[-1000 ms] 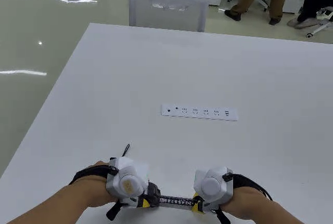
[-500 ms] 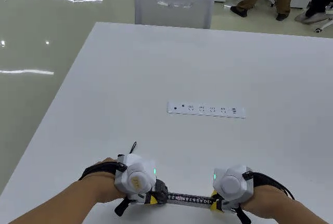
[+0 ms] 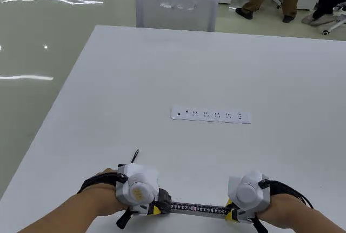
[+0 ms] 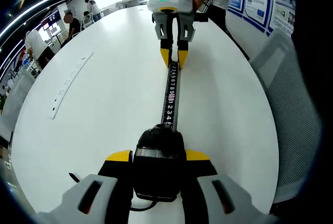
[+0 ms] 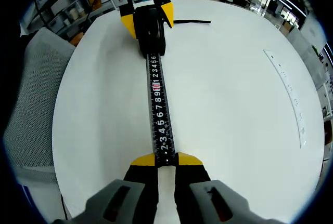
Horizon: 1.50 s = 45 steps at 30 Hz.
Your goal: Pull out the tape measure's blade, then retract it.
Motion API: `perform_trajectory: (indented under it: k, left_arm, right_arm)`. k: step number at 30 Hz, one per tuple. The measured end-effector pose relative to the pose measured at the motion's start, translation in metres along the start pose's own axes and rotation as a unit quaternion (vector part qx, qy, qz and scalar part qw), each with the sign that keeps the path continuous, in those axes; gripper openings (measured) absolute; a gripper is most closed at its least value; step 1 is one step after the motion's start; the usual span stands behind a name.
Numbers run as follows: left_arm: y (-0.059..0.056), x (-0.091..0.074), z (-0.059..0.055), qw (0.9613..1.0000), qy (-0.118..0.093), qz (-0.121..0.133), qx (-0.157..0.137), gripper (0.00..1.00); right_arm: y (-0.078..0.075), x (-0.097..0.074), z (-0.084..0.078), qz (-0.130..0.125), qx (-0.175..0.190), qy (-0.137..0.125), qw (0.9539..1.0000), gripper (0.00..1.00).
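Left gripper clamps tape measure case; right gripper pinches blade tip. Blade partly out; retraction remains.

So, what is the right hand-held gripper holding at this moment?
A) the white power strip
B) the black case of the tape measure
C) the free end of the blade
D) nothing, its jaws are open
C: in its own view the right hand-held gripper is pinched on the end of the blade, which runs across the table to the case clamped in the left hand-held gripper.
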<state>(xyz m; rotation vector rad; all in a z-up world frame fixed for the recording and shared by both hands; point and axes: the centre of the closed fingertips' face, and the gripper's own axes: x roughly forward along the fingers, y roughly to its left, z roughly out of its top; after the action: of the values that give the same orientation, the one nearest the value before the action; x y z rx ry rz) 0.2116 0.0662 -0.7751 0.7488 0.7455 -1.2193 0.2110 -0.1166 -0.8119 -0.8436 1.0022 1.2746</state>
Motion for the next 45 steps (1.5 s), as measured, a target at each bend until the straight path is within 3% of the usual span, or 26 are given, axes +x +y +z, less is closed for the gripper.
perform_trajectory:
  k: [4,29,45]
  left_arm:
    - [0.0,0.0,0.001,1.0,0.0,-0.001,-0.002,0.29]
    - [0.003,0.002,-0.002,1.0,-0.004,0.0,-0.002,0.3]
    - [0.001,0.0,-0.001,0.9999,-0.008,-0.002,-0.007,0.3]
  right_arm:
    - [-0.002,-0.004,-0.011,-0.002,0.0,0.007,1.0,0.09]
    - [-0.006,-0.019,-0.044,-0.005,0.008,0.016,0.9998,0.09]
    - [-0.005,-0.027,-0.052,-0.009,0.018,0.02,0.9996,0.1]
